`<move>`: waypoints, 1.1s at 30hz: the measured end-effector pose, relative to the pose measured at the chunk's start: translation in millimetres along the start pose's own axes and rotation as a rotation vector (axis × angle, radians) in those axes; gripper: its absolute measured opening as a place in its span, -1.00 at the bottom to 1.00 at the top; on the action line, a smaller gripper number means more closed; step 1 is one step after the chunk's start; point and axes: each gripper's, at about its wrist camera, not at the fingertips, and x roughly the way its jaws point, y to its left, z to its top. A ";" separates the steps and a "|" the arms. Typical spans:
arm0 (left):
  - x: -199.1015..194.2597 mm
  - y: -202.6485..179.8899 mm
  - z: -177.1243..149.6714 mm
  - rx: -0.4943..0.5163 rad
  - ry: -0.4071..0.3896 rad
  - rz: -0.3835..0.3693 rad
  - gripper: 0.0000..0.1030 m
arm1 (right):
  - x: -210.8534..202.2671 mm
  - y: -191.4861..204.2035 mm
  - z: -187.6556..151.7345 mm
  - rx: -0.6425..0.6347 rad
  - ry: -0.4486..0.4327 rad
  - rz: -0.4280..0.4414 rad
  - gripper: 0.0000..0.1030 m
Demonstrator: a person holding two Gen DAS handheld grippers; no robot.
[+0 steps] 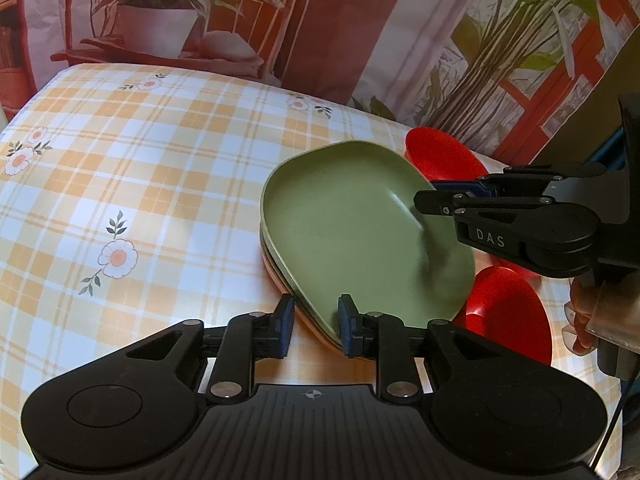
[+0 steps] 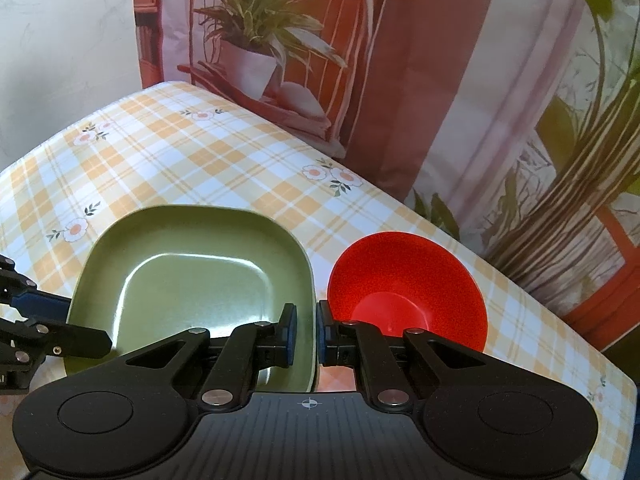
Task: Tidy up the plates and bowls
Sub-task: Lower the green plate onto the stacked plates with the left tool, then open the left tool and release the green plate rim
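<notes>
Across the whole scene a table is spreading out under an orange and white checked cloth with small flowers, and a printed backdrop of potted plants is standing behind it. Toward the table's right part, a stack of plates is lying flat, with a green plate sitting on top; the edges of other plates are showing beneath it in the left wrist view. Two red bowls are flanking the stack on its right: one red bowl is sitting just beside the green plate's far right edge, and a second red bowl is sitting nearer, partly hidden behind the right gripper.

Both grippers are working at the stack's rim. The left gripper is straddling the near edge of the plates, its jaws set a little apart with the rim between them; whether the pads are touching the rim cannot be told. The right gripper is pinching the green plate's right rim, jaws nearly together.
</notes>
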 end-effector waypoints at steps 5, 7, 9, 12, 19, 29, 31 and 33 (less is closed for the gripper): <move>-1.9 -0.1 1.4 -0.002 -0.004 0.001 -0.50 | 0.8 -2.0 -1.1 0.004 0.015 -0.007 -0.82; -2.4 0.1 1.5 -0.003 -0.006 0.006 -0.50 | 2.0 -3.6 -3.2 0.012 0.022 -0.010 -0.82; -2.7 -1.3 1.1 0.008 -0.008 0.010 -0.50 | 2.1 -5.4 -6.3 0.022 0.023 -0.004 -0.82; -1.3 -1.5 0.3 0.014 -0.011 0.013 -0.50 | 1.7 -6.8 -8.6 0.034 0.019 0.000 -0.82; 1.5 -1.8 0.5 0.017 -0.007 0.019 -0.47 | 2.0 -7.8 -8.4 0.059 0.023 -0.002 -0.82; -11.0 -7.1 3.6 0.037 -0.044 0.041 -0.46 | -20.6 -9.9 -6.4 0.083 -0.028 0.010 -0.68; -14.5 -8.7 3.6 0.043 -0.052 0.046 -0.46 | -26.8 -11.1 -6.8 0.090 -0.031 0.001 -0.68; -18.5 -10.4 3.8 0.047 -0.062 0.053 -0.46 | -32.8 -13.4 -8.4 0.101 -0.032 -0.009 -0.68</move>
